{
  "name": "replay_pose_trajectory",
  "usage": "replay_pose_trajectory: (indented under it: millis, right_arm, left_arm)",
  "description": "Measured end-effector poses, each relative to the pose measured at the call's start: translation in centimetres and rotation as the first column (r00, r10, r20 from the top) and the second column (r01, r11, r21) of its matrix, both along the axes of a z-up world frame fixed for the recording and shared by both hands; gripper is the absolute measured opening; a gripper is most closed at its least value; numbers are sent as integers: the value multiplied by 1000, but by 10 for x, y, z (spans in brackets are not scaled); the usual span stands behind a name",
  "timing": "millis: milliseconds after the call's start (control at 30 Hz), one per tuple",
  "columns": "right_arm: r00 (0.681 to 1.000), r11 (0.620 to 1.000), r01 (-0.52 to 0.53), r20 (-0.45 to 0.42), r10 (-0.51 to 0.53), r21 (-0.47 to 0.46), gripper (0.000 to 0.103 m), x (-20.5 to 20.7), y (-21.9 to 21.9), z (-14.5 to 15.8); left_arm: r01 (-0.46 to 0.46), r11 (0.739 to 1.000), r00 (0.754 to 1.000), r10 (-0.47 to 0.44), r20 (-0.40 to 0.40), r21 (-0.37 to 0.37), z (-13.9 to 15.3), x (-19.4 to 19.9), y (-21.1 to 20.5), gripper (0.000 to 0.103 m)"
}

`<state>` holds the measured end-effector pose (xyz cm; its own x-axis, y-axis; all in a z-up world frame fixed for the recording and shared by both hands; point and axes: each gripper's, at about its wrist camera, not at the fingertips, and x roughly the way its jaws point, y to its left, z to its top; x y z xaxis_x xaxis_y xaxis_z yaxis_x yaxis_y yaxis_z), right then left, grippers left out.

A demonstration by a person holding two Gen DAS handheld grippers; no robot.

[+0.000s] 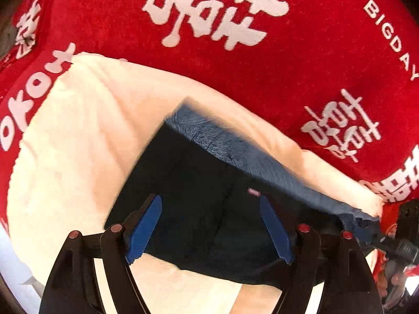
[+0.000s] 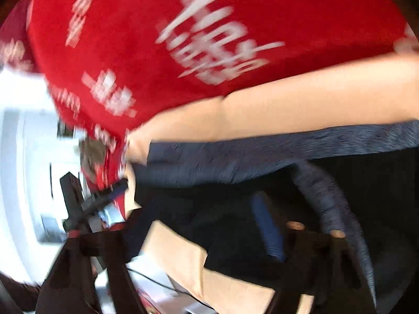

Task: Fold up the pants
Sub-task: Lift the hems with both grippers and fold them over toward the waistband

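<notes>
Left wrist view
- Left tongs [image 1: 210, 231]: spread wide and released, blue pads [image 1: 143, 231] well apart, nothing between them.
- Pants [image 1: 199, 204]: right under and ahead of the tongs, filling the gap between the pads and reaching past both.
- Look of pants: dark navy, lying flat in a rough rectangle; the far edge is turned over to show a fuzzy grey-blue lining [image 1: 235, 146]; a seam runs from near the tongs outward; a small pale tag [image 1: 253, 191] sits just beyond the right pad.
- Under pants: a cream cloth [image 1: 78, 136], and beyond that a red blanket [image 1: 288, 65] with white lettering.
- Right tongs [image 1: 392, 240]: glimpsed at the far right, at the pants' corner.

Right wrist view
- Picture: badly blurred.
- Right tongs [image 2: 204, 238]: only one blue pad [image 2: 269, 233] shows clearly, with dark pants [image 2: 235, 225] cloth bunched against it; I cannot tell whether they are clenched or released.
- Pants here: rumpled, the grey-blue lining [image 2: 262, 154] running as a band ahead of the tongs and curling down to their right.
- Only here: white furniture [image 2: 23, 157] off to the left, past the red blanket's [image 2: 183, 26] edge; the cream cloth's [image 2: 314, 99] near edge below.
</notes>
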<state>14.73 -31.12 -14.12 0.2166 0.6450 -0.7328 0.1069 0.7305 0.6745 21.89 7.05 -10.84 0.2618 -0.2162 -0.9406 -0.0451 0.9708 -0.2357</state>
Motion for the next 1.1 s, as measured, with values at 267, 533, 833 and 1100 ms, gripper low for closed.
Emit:
replay_pose_trajectory:
  millis: [267, 533, 833, 1100]
  right_arm:
    - [983, 960, -181, -10, 183, -216, 40, 71, 74, -67]
    - [1000, 966, 2, 16, 2, -258, 29, 90, 24, -64]
    - [990, 985, 132, -27, -136, -115, 58, -19, -33, -22]
    - [933, 939, 331, -114, -341, -94, 72, -129, -80, -6]
  left_arm:
    - [148, 952, 989, -147, -23, 269, -70, 33, -64, 78]
    - [137, 943, 991, -130, -42, 302, -68, 28, -56, 81]
    - [307, 904, 951, -285, -115, 299, -42, -33, -130, 81]
    - [516, 829, 856, -488, -174, 215, -32, -90, -229, 81]
